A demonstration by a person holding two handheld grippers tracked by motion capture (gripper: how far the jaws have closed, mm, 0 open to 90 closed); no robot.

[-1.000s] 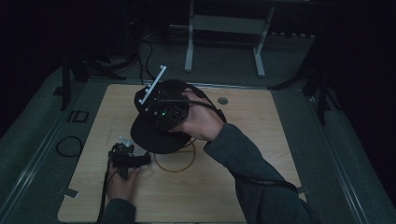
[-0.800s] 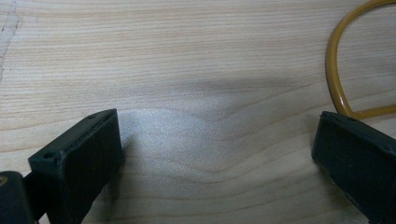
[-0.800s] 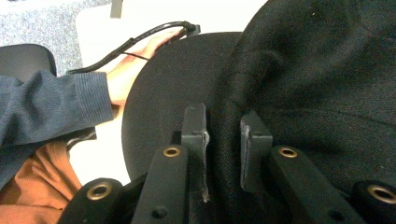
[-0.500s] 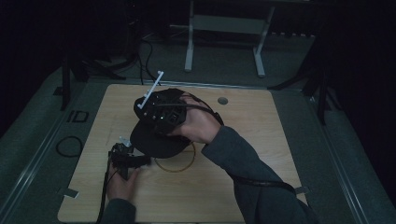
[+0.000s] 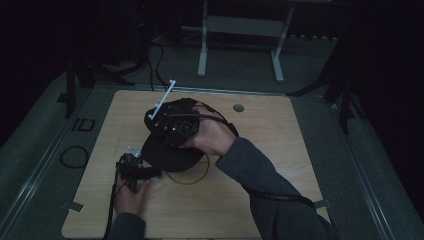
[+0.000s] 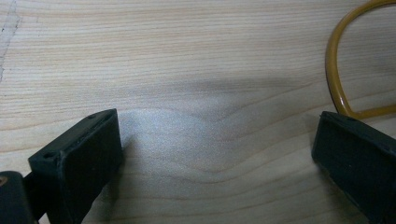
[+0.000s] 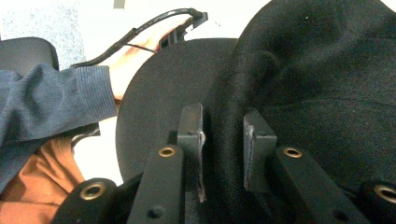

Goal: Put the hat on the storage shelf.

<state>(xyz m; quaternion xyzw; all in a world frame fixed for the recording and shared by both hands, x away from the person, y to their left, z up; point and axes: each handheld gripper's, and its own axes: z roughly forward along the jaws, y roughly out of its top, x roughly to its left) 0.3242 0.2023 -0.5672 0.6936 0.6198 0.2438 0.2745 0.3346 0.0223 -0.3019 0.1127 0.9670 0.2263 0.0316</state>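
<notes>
- Your right claw [image 7: 223, 140] is pinched on a fold of the black cap [image 7: 327, 84], holding it just above the wooden desk [image 5: 280, 150].
- Your left claw [image 6: 219, 154] is spread wide with nothing between its pads, low over the desk, beside a yellow ring [image 6: 337, 88].
- The cap's brim [image 5: 165, 157] overlaps that ring.

Bare wood [image 6: 196, 70] — yellow ring [image 6: 337, 79] (partial)

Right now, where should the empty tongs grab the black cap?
Judging by its pose, grab the black cap by its flat brim, coming in level from the left tongs side. The brim is thin and stiff, and the right tongs pinch the crown.
</notes>
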